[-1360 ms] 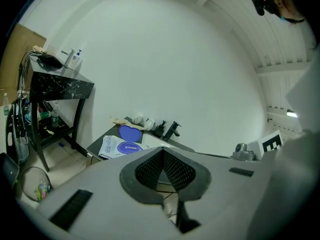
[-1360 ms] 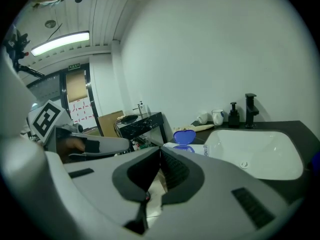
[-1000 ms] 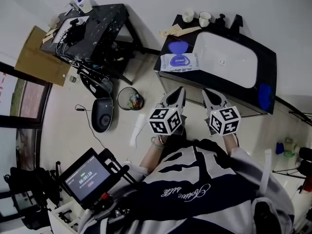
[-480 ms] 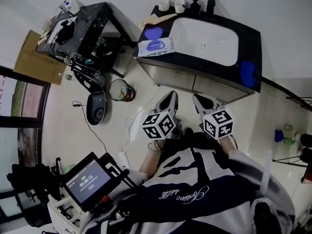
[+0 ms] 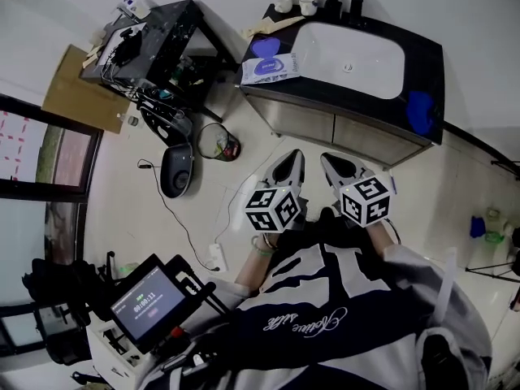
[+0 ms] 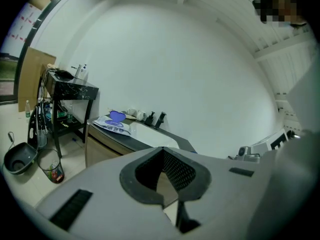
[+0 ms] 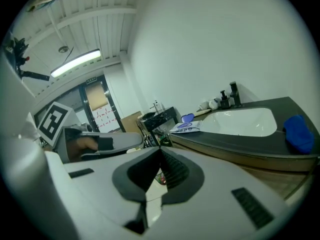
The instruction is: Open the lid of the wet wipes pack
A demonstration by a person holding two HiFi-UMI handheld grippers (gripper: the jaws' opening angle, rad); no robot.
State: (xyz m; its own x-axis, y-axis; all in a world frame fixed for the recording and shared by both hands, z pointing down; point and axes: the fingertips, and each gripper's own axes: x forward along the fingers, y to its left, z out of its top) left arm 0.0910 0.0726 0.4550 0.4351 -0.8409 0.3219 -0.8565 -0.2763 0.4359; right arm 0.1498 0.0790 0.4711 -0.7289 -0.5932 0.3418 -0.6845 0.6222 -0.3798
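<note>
The wet wipes pack (image 5: 269,68) lies flat on the dark counter (image 5: 325,104) left of the sink, white with purple print. Its purple lid (image 5: 264,48) stands flipped up at the far edge. The pack also shows in the left gripper view (image 6: 114,124) and in the right gripper view (image 7: 185,128). My left gripper (image 5: 294,158) and right gripper (image 5: 327,160) hang side by side over the floor, well short of the counter. Both are shut with their tips together and nothing between them (image 6: 162,149) (image 7: 160,149).
A white sink basin (image 5: 349,55) fills the counter's middle, with a blue cloth (image 5: 420,110) at its right end and cups (image 5: 295,2) behind. A black side table (image 5: 154,39), a waste bin (image 5: 217,143) and a cable (image 5: 183,226) stand left. A small monitor (image 5: 150,305) sits near me.
The counter and pack have moved farther from the grippers since the first frame, as the person stepped back. Both grippers stay shut and empty, held close to the body.
</note>
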